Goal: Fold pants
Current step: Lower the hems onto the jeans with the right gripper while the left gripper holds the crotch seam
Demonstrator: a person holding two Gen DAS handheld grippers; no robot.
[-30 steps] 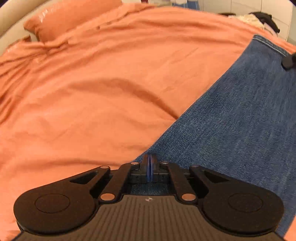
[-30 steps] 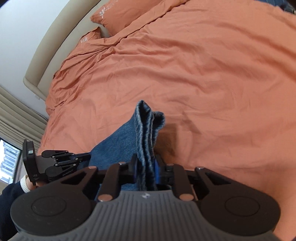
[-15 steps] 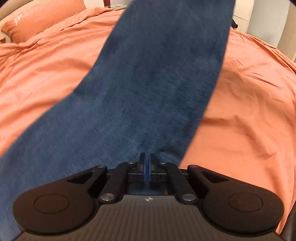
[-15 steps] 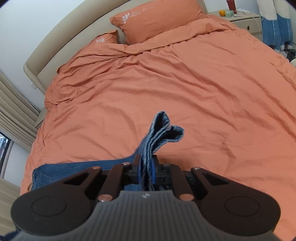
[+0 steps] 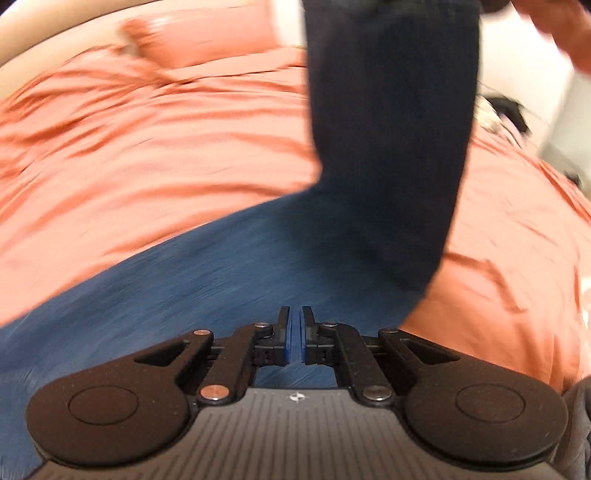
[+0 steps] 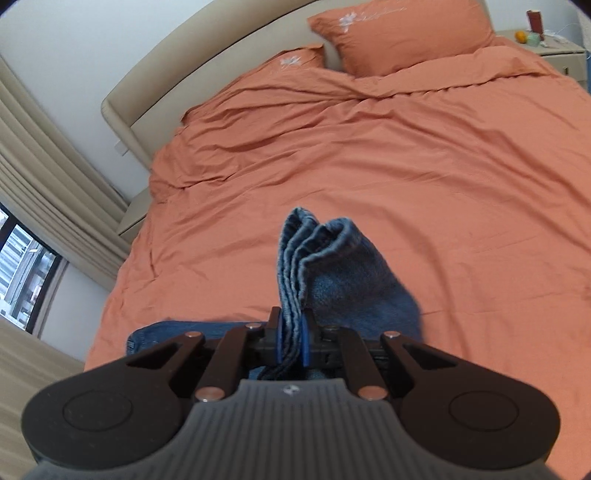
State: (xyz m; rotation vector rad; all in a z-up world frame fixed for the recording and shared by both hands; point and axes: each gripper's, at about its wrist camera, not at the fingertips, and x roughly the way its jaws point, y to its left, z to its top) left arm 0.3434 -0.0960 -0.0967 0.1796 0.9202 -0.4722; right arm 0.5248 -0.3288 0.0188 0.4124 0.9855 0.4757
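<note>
The blue jeans stretch across the orange bed from the lower left, and one dark stretch rises out of the top of the blurred left wrist view. My left gripper hovers over the denim. Its jaws are opening, a narrow slit shows between the blue pads, and I see no cloth in it. In the right wrist view my right gripper is shut on the bunched leg hems, which stick up past the fingers. More of the jeans lies flat on the bed behind them.
Two orange pillows lean on the beige headboard at the far end. A nightstand with small items stands at the far right. Beige curtains and a window are to the left. Dark clutter lies beyond the bed's right side.
Both grippers have risen and swung across the bed. The right one has carried the hems up and toward the headboard. The left pads, pressed together before, now show a thin gap.
</note>
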